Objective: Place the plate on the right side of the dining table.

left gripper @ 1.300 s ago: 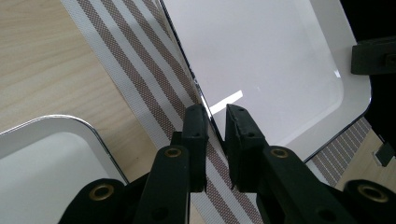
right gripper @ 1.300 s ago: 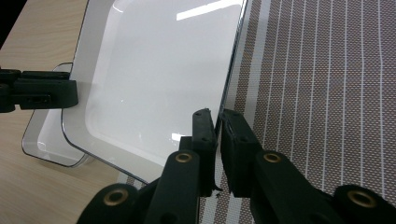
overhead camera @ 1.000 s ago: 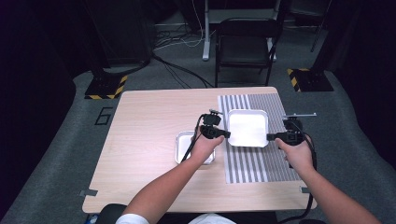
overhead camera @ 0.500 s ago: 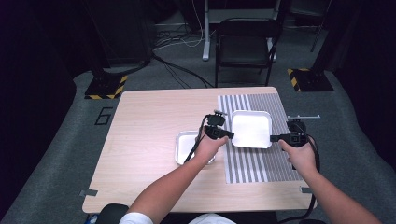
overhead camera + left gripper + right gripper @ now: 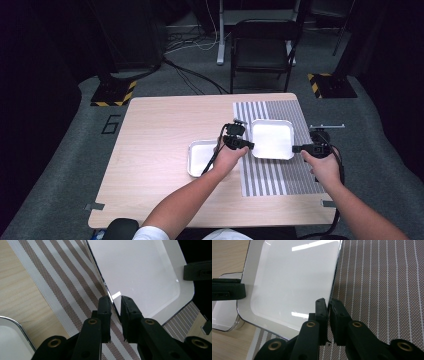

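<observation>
Both hands have carried the white tray [image 5: 271, 139] slightly rightward over the striped mat [image 5: 280, 175]. Left gripper [image 5: 115, 301] clamps one rim; right gripper [image 5: 328, 303] clamps the opposite. Carrying step; next, probably lower it level.

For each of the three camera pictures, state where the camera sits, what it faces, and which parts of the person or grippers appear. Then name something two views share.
High view: above the person's side, facing forward and down on the table; both forearms, left gripper, right gripper.
Left gripper view: rides the left gripper, faces the white tray rim between its jaws.
Right gripper view: rides the right gripper, faces the opposite rim.
Shared: both gripper views show the white tray on the striped mat.
</observation>
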### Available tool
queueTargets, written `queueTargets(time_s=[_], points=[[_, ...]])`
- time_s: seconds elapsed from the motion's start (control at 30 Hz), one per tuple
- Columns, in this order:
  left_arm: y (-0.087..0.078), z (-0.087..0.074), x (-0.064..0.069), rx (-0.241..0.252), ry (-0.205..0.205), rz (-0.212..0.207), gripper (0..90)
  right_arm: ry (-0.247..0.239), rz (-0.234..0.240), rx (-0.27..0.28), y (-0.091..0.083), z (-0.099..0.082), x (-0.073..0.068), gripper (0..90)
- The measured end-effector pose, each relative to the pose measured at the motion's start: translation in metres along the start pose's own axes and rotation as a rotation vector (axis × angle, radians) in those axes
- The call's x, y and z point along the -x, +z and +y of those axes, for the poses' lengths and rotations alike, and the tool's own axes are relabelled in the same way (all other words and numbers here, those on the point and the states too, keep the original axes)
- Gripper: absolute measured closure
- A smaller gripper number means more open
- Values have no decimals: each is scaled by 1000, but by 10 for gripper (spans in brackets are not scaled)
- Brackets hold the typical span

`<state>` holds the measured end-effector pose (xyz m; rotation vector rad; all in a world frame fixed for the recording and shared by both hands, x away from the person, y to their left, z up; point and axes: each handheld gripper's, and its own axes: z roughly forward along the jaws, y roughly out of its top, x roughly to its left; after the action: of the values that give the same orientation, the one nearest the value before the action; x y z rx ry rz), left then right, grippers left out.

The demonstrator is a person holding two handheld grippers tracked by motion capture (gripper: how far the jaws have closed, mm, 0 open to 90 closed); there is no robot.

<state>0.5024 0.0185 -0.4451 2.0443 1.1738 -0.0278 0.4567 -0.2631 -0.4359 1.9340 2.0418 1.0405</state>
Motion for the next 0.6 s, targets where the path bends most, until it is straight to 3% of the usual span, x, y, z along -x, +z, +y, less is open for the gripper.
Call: queueTargets(time_s=[0.6], points=[[24, -3, -4, -12, -26, 14, 786, 1, -25, -3, 14, 0, 11, 849]])
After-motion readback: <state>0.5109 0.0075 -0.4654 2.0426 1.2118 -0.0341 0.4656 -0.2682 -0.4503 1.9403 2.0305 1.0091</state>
